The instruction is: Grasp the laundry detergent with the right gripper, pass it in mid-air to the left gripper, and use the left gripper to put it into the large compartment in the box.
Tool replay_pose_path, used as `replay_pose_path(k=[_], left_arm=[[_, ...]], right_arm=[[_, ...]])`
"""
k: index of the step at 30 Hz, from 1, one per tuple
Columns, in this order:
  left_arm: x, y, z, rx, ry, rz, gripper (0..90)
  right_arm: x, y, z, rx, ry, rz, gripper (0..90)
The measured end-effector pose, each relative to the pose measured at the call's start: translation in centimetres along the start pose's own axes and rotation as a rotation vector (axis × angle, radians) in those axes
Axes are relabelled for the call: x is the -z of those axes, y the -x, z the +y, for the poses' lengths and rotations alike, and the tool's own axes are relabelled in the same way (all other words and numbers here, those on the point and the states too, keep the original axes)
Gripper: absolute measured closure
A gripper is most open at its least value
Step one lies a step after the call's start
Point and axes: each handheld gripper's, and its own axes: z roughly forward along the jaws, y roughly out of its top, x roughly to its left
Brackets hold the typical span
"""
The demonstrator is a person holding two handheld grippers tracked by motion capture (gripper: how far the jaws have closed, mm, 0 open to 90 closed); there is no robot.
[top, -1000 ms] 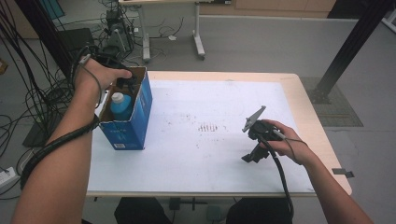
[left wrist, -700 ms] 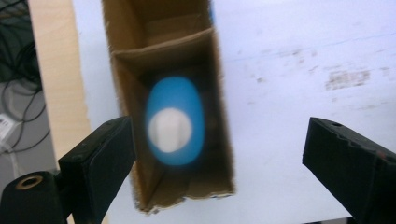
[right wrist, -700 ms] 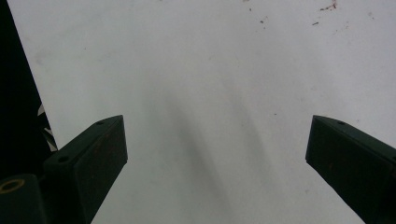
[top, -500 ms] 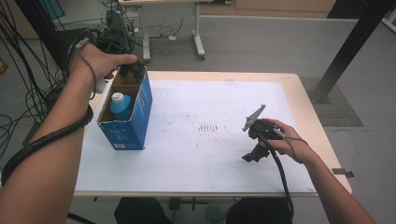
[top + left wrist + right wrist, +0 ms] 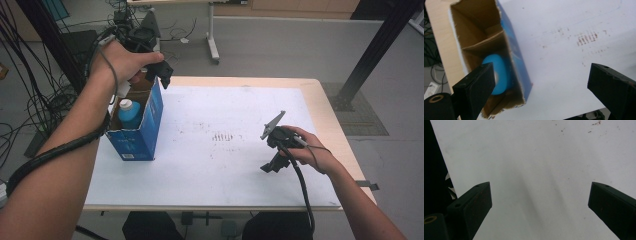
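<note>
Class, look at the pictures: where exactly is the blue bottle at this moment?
In the high view the blue bottle stands inside the open blue box at the table's left side, in its nearer compartment, below the raised left hand-held gripper.

My left gripper hangs clear above the blue box. A cardboard divider and a blue bottle crowd its inside.
</note>
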Motion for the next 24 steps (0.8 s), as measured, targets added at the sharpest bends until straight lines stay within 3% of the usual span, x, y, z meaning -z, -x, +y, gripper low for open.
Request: replay_pose_path(k=[4, 10, 19, 20, 22, 24], left_arm=[[-0.9, 1.7, 0.8, -0.036, 0.009, -0.031, 8.3], [-2.2, 3.1, 1.6, -0.048, 0.022, -0.058, 8.7], [-4.7, 4.0, 2.5, -0.024, 0.04, -0.073, 9.2], [-5.7, 4.0, 2.7, -0.011, 0.039, -0.089, 9.4], [-6.0, 4.0, 2.7, -0.018, 0.035, -0.09, 9.7], [-7.4, 4.1, 2.8, -0.025, 0.025, -0.089, 10.2]], right_arm=[[0.0, -0.1, 0.0, -0.001, 0.001, 0.003, 4.8], [0.0, -0.2, 0.0, 0.002, 0.004, 0.003, 4.7], [0.2, -0.2, -0.1, 0.007, 0.001, 0.003, 4.7], [0.3, -0.2, 0.0, 0.008, -0.002, 0.004, 4.7], [0.4, -0.2, 0.1, 0.006, -0.002, 0.003, 4.7], [0.6, -0.2, 0.2, 0.009, -0.003, 0.001, 4.7]])
